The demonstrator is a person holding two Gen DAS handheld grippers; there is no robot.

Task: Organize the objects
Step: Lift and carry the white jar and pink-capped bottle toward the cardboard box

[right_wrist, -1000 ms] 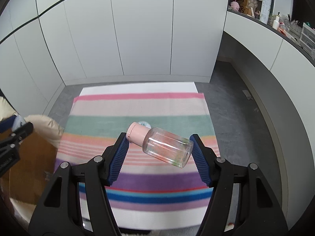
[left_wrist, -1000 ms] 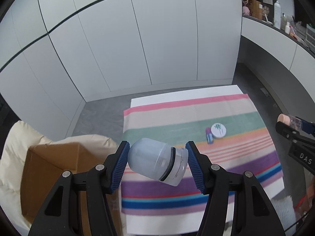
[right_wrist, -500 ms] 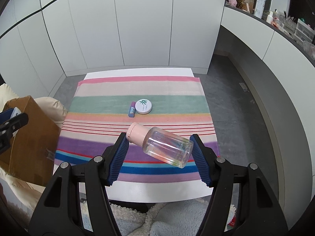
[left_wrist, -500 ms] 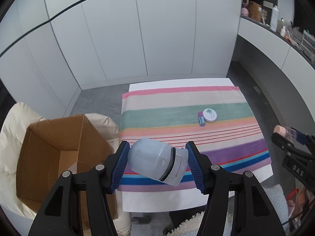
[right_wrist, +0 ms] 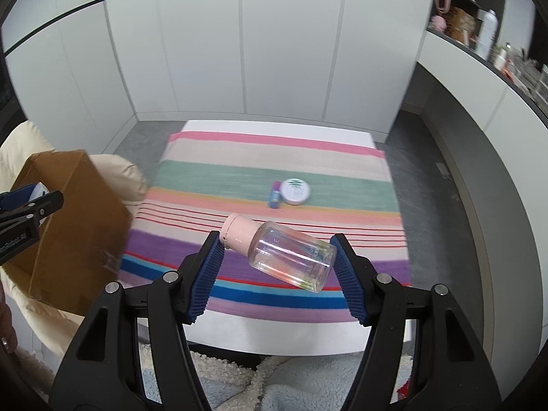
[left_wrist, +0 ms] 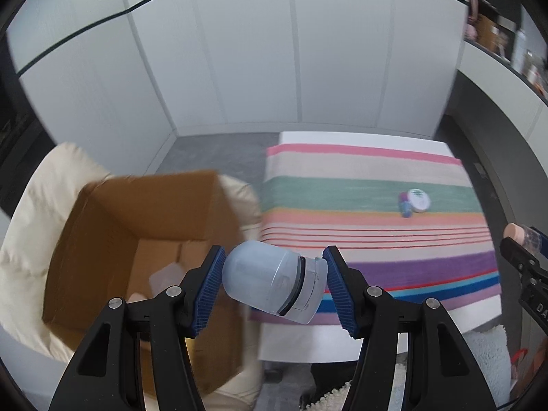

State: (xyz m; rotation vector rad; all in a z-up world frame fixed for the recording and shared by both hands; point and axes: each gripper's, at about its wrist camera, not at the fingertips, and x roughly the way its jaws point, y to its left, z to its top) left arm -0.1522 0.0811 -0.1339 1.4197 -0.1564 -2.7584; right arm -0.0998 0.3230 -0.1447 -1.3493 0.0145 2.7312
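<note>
My left gripper [left_wrist: 274, 281] is shut on a pale blue bottle [left_wrist: 270, 279] lying crosswise between the blue pads, over the right edge of an open cardboard box [left_wrist: 113, 239]. In the right wrist view my right gripper [right_wrist: 275, 267] is shut on a clear bottle with a pink cap [right_wrist: 287, 253], held above the near side of the striped cloth [right_wrist: 239, 178]. A round white tin [right_wrist: 294, 191] and a small purple tube [right_wrist: 274, 198] lie together on the green stripe. The box [right_wrist: 68, 219] stands to the left of the table.
The box sits on a cream cushion [left_wrist: 41, 198] and holds a few pale items. White cabinet doors [right_wrist: 239, 51] back the table. A shelf [right_wrist: 479, 34] with bottles runs along the right. A fluffy rug [right_wrist: 274, 376] lies under the near table edge.
Both grippers have moved left and back from the table with their bottles. The box has come into full view under the left gripper. The grips are unchanged.
</note>
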